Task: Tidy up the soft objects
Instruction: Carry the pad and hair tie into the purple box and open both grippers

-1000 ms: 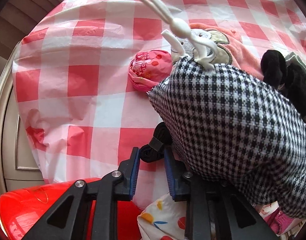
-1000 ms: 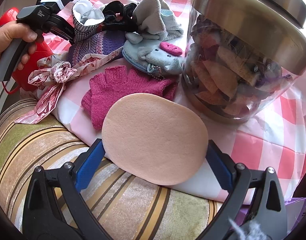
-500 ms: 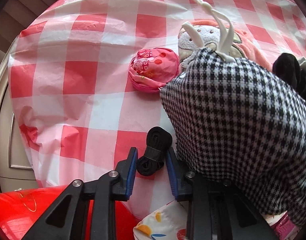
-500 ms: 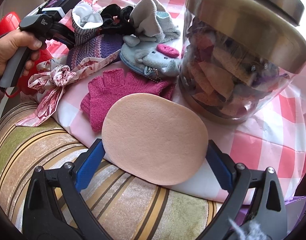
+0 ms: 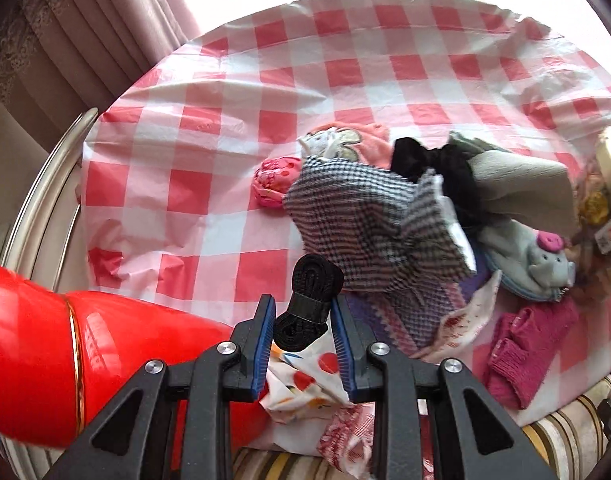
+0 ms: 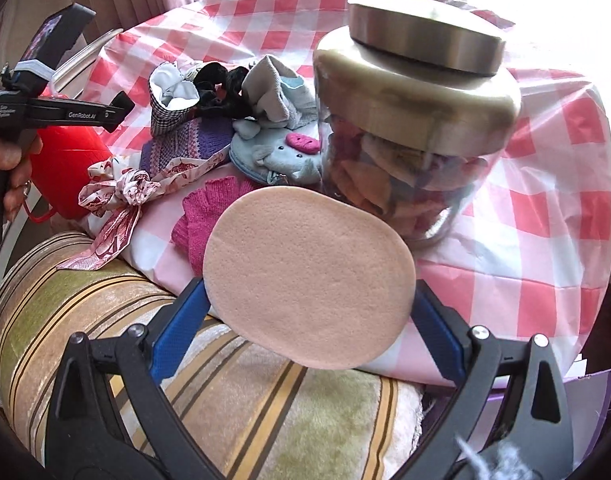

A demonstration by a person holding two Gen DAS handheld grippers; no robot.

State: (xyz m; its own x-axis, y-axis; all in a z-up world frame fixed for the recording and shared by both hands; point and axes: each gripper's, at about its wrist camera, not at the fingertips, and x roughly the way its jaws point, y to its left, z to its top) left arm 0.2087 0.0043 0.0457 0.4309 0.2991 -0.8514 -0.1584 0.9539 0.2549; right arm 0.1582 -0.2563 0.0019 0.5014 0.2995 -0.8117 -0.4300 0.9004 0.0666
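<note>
Your right gripper (image 6: 310, 312) has its jaws set wide and clamped on the edges of a flat peach oval sponge (image 6: 309, 276), held above the striped cushion (image 6: 85, 312) at the near edge of the counter (image 6: 545, 216). Your left gripper (image 5: 301, 336) has its jaws drawn close and clamped on a small coiled black strap (image 5: 309, 300), which hangs above a white cloth with orange dots (image 5: 301, 384) at the counter's near edge. Just left of that gripper is a shiny red container (image 5: 85, 360). Behind the sponge in the right wrist view lie a pink knitted glove (image 6: 205, 216) and a knotted red-and-white printed ribbon (image 6: 125, 192). Past these sit a grey plush pouch with a pink button (image 6: 281, 156) and a purple knit piece (image 6: 193, 144); a large glass jar with a metal lid (image 6: 417, 120), full of fabric scraps, stands to their right. Farther in, toward the middle of the counter, are a houndstooth cloth (image 5: 357, 220), a black scrunchie (image 5: 429, 160), a grey sock (image 5: 525, 184) and a small pink ball of printed fabric (image 5: 273, 180). The far half of the checked cloth is bare.
</note>
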